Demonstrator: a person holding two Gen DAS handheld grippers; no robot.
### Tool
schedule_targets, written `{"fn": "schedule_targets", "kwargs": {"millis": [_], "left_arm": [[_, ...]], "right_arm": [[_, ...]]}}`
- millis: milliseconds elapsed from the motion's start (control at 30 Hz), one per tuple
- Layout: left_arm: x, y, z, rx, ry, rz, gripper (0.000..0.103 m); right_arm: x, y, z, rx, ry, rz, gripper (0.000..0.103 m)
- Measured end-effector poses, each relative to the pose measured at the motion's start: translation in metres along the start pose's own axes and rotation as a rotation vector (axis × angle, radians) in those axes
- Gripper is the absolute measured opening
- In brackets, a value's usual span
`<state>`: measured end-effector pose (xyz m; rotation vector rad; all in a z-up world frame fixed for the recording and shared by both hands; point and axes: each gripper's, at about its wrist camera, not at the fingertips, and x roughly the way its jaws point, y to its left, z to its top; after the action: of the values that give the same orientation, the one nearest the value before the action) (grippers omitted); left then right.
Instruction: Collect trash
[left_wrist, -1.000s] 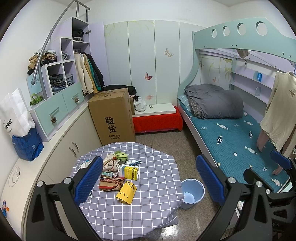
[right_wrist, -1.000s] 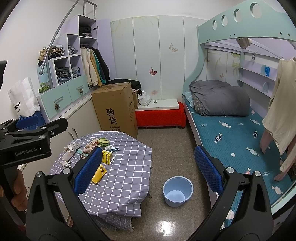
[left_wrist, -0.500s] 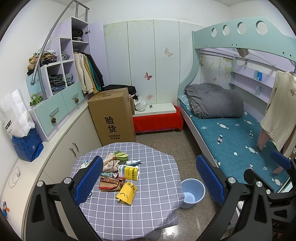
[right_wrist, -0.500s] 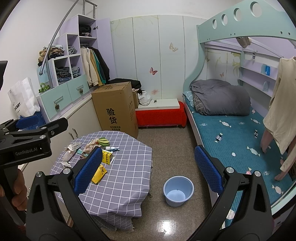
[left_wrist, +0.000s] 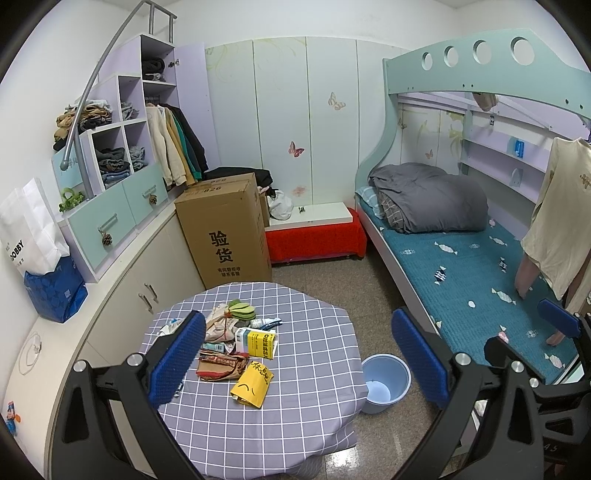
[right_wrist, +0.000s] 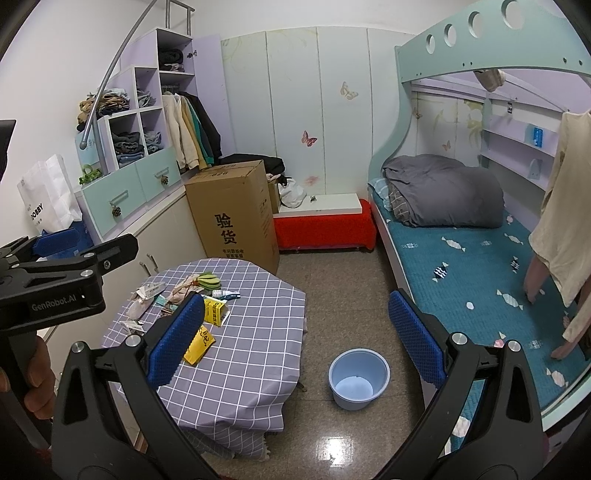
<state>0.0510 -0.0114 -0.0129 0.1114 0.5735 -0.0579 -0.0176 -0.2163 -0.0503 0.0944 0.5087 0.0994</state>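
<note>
Left blue finger (left_wrist: 177, 363) covers part of the wrapper pile (left_wrist: 221, 332) on the desk (left_wrist: 295, 406); small print there is unreadable. Bed (right_wrist: 480, 288) runs off the right edge.

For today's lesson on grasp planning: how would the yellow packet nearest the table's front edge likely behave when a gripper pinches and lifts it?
The yellow packet lies flat and creased on the checked tablecloth, so it is probably thin, light and floppy, sagging from one pinched edge. Its torn-looking end suggests that it is empty. A push might slide it or bunch the cloth.
</note>
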Motion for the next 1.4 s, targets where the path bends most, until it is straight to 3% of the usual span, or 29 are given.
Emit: {"fn": "schedule_targets", "kwargs": {"millis": [1400], "left_arm": [[0.008,-0.05,0.0,-0.045,0.098,0.091,0.099]], "right_arm": [[0.008,-0.059,0.003,-0.019,0.086,0.106,0.097]]}}
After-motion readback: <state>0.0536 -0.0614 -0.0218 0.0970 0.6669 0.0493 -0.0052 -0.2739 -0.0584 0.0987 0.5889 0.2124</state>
